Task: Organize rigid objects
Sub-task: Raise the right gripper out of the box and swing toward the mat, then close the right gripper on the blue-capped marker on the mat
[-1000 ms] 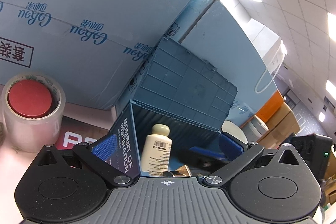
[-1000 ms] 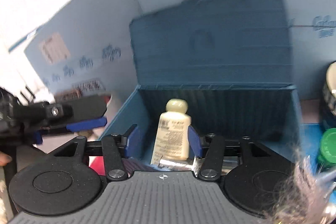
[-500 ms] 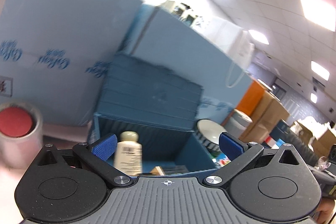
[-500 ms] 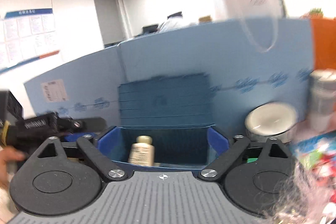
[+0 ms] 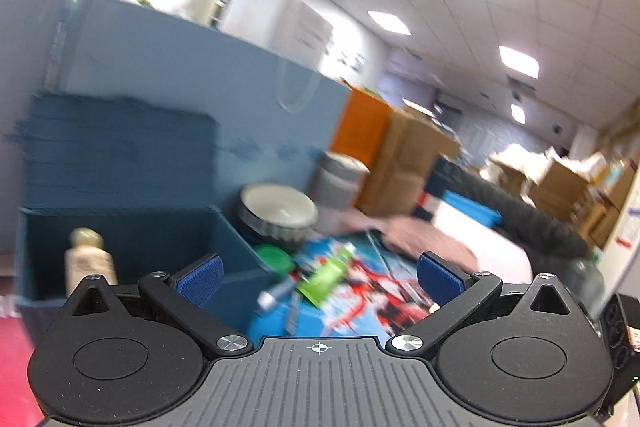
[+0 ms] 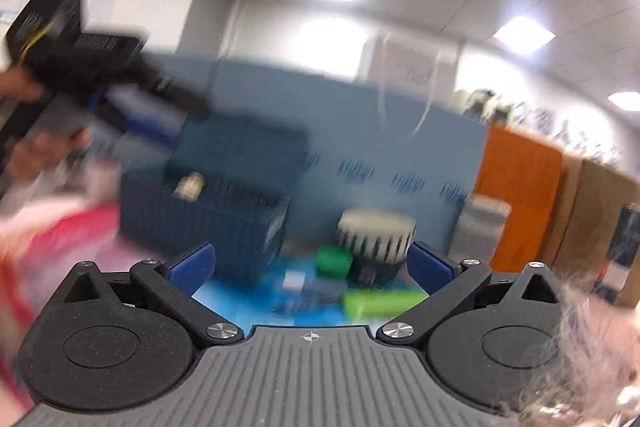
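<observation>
A dark blue open box (image 5: 132, 227) stands at the left with a cream bottle (image 5: 88, 259) upright inside; both show in the right wrist view, box (image 6: 200, 223) and bottle (image 6: 191, 183). A light green tube (image 5: 326, 277) and a round green lid (image 5: 274, 259) lie on a colourful blue mat (image 5: 360, 303). My left gripper (image 5: 320, 273) is open and empty, above the mat. My right gripper (image 6: 310, 263) is open and empty, facing the green tube (image 6: 382, 301) and lid (image 6: 333, 261). The left gripper's body shows blurred at the upper left (image 6: 80, 67).
A white bowl on a dark ribbed base (image 5: 280, 213) stands right of the box, also in the right wrist view (image 6: 376, 235). A grey canister (image 5: 340, 183), orange (image 5: 360, 131) and brown cartons (image 5: 412, 163) stand behind. A blue partition wall (image 5: 240, 107) backs the table.
Both grippers have pulled back from the box and swung right. The right gripper let go of the cream bottle, which now stands in the box, and opened wide.
</observation>
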The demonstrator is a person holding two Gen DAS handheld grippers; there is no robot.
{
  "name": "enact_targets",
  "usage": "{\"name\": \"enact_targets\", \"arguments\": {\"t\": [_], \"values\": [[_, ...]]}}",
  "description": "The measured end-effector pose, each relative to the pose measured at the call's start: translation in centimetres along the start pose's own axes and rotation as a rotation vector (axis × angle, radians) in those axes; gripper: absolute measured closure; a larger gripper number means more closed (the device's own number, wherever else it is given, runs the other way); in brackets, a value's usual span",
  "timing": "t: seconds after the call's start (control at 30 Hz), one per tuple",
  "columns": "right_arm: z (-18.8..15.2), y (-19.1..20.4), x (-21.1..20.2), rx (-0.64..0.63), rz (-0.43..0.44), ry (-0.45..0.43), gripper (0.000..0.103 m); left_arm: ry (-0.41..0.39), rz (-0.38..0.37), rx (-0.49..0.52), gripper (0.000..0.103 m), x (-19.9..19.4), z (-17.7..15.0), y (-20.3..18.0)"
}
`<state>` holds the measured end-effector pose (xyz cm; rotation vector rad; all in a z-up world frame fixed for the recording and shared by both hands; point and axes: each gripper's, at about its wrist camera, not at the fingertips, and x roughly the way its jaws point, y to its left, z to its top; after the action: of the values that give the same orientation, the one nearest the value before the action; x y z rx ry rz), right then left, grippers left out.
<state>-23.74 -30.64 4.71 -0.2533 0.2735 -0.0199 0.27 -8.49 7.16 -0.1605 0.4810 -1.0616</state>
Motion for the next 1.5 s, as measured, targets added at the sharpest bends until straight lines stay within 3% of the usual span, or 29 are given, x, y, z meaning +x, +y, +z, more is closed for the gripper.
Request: {"name": "enact_targets", "arguments": {"t": [0.17,0.3,0.4,0.73,0.8,0.9,0.93,1.07,1.13,1.33,1.5], "values": [[-1.6,0.0,-1.1,-0.148,-0.033,0.156,0.000,0.116,-0.055,0.033,0.000,3.5,-2.6,-2.3],[-3.4,-0.6,-1.3,-0.281,-0.047,0.283,0.000,0.178,-0.046,0.072,0.000,5.1,-4.7,-3.3],[-4.2,-1.7,-1.4,-0.314,-0.067,0.335,0.000,0.190,-0.013,0.078,0.000,5.7,-5.5,-3.2],[-5.5,-4.0,1.3,-0.440,0.021,0.497,0.007,0.225,0.036,0.063,0.000,6.9,-6.0,-2.2],[-5.5,-4.4,1.8,-0.420,0.046,0.493,0.011,0.229,0.033,0.072,0.000,6.9,-6.0,-2.4],[-5.4,-5.4,2.7,-0.360,0.093,0.490,0.028,0.232,0.030,0.082,0.000,6.8,-6.1,-2.6],[-5.3,-5.8,3.2,-0.330,0.113,0.490,0.037,0.232,0.028,0.082,0.000,6.8,-6.1,-2.6],[-5.2,-7.6,4.8,-0.195,0.196,0.482,0.049,0.230,0.026,0.084,0.000,6.8,-6.1,-2.6],[-5.3,-8.6,5.7,-0.097,0.239,0.480,0.060,0.228,0.026,0.083,0.000,6.7,-6.0,-2.6],[-5.9,-10.1,8.1,0.106,0.249,0.455,0.061,0.219,0.020,0.068,0.000,6.6,-5.9,-2.3],[-5.7,-9.6,9.5,0.186,0.184,0.446,0.064,0.209,0.024,0.052,0.000,6.3,-5.7,-1.9]]}}
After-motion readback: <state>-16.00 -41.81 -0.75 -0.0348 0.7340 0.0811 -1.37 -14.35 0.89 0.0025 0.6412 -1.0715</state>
